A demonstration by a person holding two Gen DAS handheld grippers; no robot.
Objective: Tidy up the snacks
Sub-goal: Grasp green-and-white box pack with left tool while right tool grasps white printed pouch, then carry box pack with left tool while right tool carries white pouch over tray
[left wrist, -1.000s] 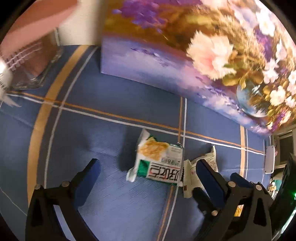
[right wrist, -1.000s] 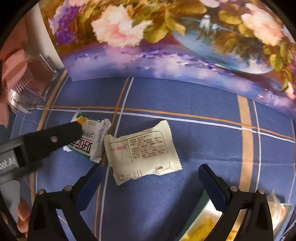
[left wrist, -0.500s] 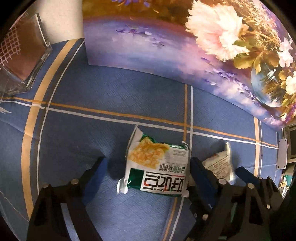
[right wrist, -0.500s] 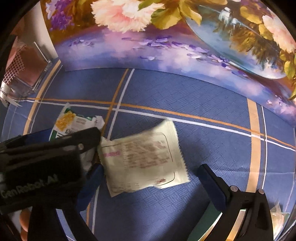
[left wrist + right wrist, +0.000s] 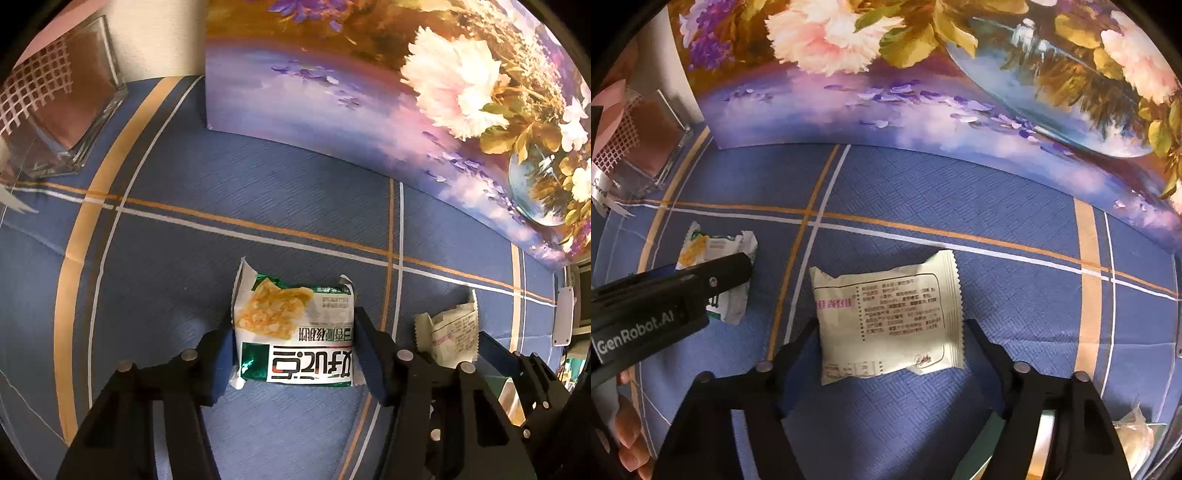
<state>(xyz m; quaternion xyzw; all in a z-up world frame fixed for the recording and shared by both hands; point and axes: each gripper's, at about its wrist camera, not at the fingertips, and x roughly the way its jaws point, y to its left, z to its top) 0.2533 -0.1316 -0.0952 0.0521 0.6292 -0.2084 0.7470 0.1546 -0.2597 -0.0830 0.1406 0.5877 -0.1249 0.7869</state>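
Note:
A green and white snack packet (image 5: 295, 332) lies on the blue cloth, between the fingers of my left gripper (image 5: 293, 360), whose pads press its two side edges. It also shows in the right wrist view (image 5: 716, 273), partly behind the left gripper's body. A cream snack packet (image 5: 888, 315) with pink print lies between the fingers of my right gripper (image 5: 890, 345), which have closed in on its sides. It also shows in the left wrist view (image 5: 452, 330).
A flower painting (image 5: 923, 92) stands along the back of the cloth. A glass holder (image 5: 55, 114) with brown contents stands at the far left. A green tray (image 5: 1045, 446) with snacks sits at the bottom right, behind the right finger.
Both grippers have moved forward and down over their packets. Their fingers have narrowed from wide open until they meet the packets' sides.

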